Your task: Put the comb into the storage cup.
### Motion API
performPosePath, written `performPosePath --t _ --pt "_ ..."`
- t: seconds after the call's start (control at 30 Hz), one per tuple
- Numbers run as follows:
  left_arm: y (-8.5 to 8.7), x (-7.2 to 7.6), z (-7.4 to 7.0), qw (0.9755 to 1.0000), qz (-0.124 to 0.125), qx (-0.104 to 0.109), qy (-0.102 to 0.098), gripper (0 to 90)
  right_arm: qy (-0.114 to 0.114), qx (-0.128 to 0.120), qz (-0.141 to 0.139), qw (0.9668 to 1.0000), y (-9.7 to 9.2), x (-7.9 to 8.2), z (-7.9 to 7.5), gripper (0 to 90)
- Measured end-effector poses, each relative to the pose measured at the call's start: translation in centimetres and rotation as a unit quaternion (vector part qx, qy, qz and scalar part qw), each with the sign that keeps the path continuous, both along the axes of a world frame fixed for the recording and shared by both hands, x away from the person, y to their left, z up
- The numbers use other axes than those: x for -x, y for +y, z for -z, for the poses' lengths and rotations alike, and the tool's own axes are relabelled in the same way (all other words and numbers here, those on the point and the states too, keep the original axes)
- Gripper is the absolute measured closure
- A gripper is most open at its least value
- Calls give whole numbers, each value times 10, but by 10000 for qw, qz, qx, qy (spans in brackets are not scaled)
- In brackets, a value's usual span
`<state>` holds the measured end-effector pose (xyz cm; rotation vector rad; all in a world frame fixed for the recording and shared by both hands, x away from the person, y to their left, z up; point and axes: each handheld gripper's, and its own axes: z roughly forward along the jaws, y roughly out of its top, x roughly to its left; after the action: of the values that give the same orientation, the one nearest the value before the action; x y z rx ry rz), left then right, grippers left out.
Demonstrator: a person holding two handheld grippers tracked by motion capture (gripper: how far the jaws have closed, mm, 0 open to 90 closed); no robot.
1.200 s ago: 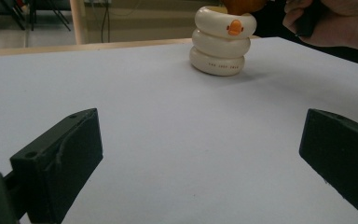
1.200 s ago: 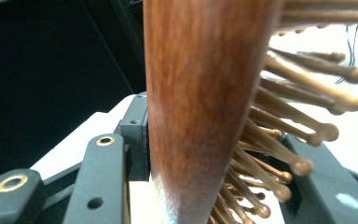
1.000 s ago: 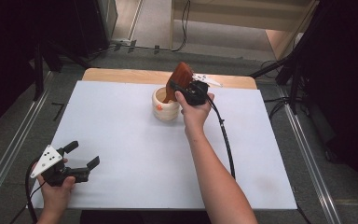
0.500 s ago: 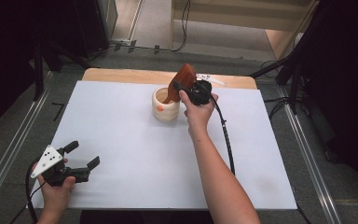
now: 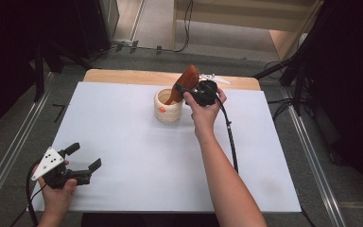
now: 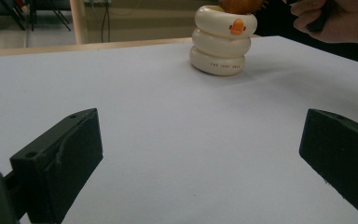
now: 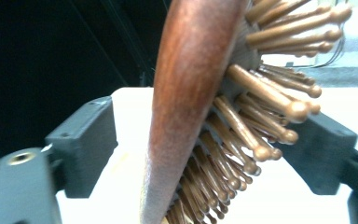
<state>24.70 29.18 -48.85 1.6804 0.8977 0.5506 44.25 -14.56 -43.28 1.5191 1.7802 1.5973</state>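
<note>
A wooden hairbrush (image 5: 187, 80) stands tilted in a cream ringed cup (image 5: 168, 109) at the back middle of the table, its bristled head up. My right gripper (image 5: 182, 90) is at the brush head, and its jaws have just been opening. In the right gripper view the brush (image 7: 191, 70) stands between the jaws of the right gripper (image 7: 205, 140), with a clear gap at its smooth back. My left gripper (image 5: 85, 156) rests open and empty at the near left. The left gripper view looks across its jaws (image 6: 200, 154) to the cup (image 6: 221, 42) with an orange duck beak.
The white table top (image 5: 137, 156) has a wooden strip (image 5: 123, 75) along its far edge. The right gripper's black cable (image 5: 229, 137) trails back along the forearm. Dark stands and floor rails flank the table on both sides.
The right hand has shifted slightly to the right beside the cup, and the brush still leans in the cup. The left gripper has kept its place.
</note>
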Motion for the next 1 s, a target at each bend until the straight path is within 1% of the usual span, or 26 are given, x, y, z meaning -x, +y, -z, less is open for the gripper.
performPosePath --t 0.1,0.13,0.17,0.23,0.37,0.57,0.63,0.7,0.77,0.8,1.0 --pt "0 0 0 10000 2 2 -2 0 -33 114 65 9999 -2 1 -3 82" --pt "0 0 0 10000 3 2 -3 0 -54 135 86 9999 -3 2 -4 58" --pt "0 0 0 10000 3 2 -1 0 -63 161 78 9998 -4 3 -5 0" --pt "0 0 0 10000 1 5 -4 0 -137 114 -22 9998 -7 4 -7 0" --pt "0 0 0 10000 0 3 -2 0 -194 174 0 9997 -10 7 -11 0" --pt "0 0 0 10000 5 -6 -6 0 -311 342 -63 9989 -11 13 -16 0" --pt "0 0 0 10000 2 -10 -7 0 -342 457 -73 9983 -11 16 -17 0" --pt "0 0 0 10000 5 -7 -7 0 -398 506 -97 9979 -11 19 -18 0" --pt "-1 0 0 10000 9 -1 -7 0 -400 492 -109 9979 -12 22 -18 0" --pt "-1 0 0 10000 4 2 -3 0 -441 505 -115 9977 -13 23 -18 0" --pt "-1 0 0 10000 6 3 -5 0 -524 454 -94 9976 -20 29 -20 0"
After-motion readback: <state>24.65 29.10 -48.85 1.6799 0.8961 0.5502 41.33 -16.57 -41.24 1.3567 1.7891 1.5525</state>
